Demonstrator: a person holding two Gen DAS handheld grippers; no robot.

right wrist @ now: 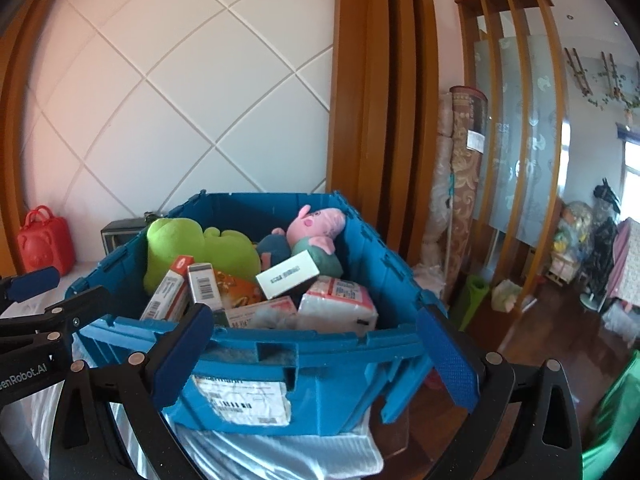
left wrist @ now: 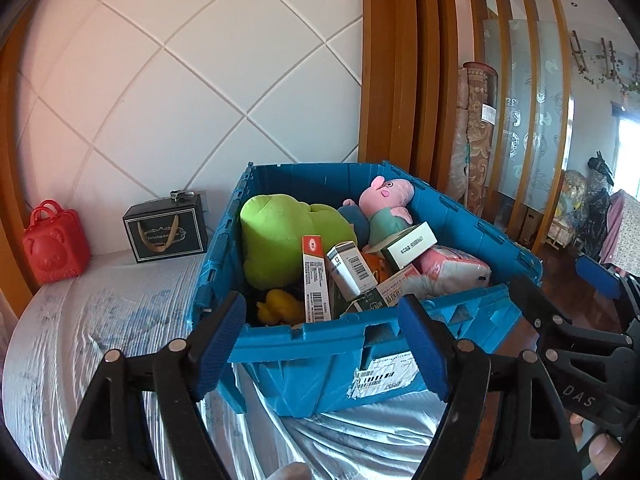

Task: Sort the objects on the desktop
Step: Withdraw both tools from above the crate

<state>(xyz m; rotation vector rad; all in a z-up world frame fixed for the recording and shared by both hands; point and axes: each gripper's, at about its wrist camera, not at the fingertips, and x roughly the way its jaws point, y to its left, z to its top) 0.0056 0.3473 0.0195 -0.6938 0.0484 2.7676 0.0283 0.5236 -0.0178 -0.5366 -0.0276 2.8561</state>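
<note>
I have both grippers held in front of a blue crate (left wrist: 320, 344) that sits on a surface draped in a silvery, wrinkled cover (left wrist: 100, 320). My left gripper (left wrist: 324, 348) has its blue-padded fingers spread wide apart with nothing between the pads; they frame the crate's near wall, but I see no contact. My right gripper (right wrist: 316, 356) is likewise spread wide and empty, its pads standing to either side of the same near wall, which carries a white shipping label (right wrist: 244, 398). The crate stands at the right end of the covered surface, its right side reaching out past the cover's edge over the dark wooden floor. Inside it, a green plush toy (left wrist: 280, 236) fills the far left part, a pink pig plush (left wrist: 386, 204) leans in the far right corner, and a yellow rubber duck (left wrist: 280, 306) lies low in the near left corner. Several cartons are piled toward the near wall: a tall red and white box (left wrist: 316, 280) standing upright, a white box with a barcode (left wrist: 352, 270) tilted beside it, and a white box with a green edge (left wrist: 410, 244) lying on top. A pink and white soft pack (left wrist: 456, 266) rests against the right wall. Along the cover's far edge, by the tiled wall, stand a black gift bag (left wrist: 166, 228) and, toward the far left corner, a red bear-shaped case (left wrist: 54, 244).
</note>
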